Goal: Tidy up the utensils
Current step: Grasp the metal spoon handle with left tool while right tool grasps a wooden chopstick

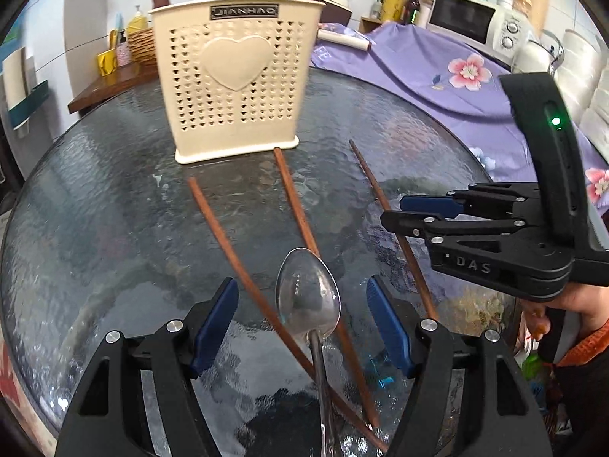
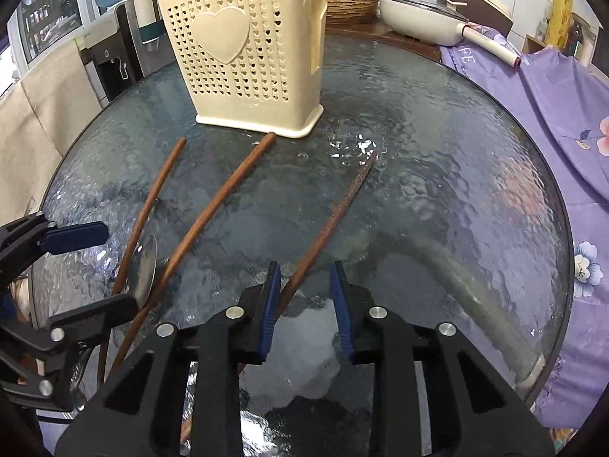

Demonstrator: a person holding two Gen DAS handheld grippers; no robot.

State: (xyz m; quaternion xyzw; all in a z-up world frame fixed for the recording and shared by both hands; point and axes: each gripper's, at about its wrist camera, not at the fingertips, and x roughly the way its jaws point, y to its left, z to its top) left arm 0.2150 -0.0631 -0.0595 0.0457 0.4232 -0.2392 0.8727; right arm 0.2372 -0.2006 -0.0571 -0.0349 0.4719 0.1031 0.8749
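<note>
A cream perforated utensil holder with a heart on its front stands at the far side of the round glass table. In front of it lie three brown chopsticks. A steel spoon rests bowl-up across the left chopstick and the middle chopstick. My left gripper is open, its blue pads either side of the spoon's bowl without touching it. My right gripper has its jaws narrowed around the right chopstick, which lies close to the left pad; the pads are not pressing on it.
A purple flowered cloth covers the surface right of the table. Behind are a white microwave, a wicker basket and a white pan. A hand holds the right gripper's handle.
</note>
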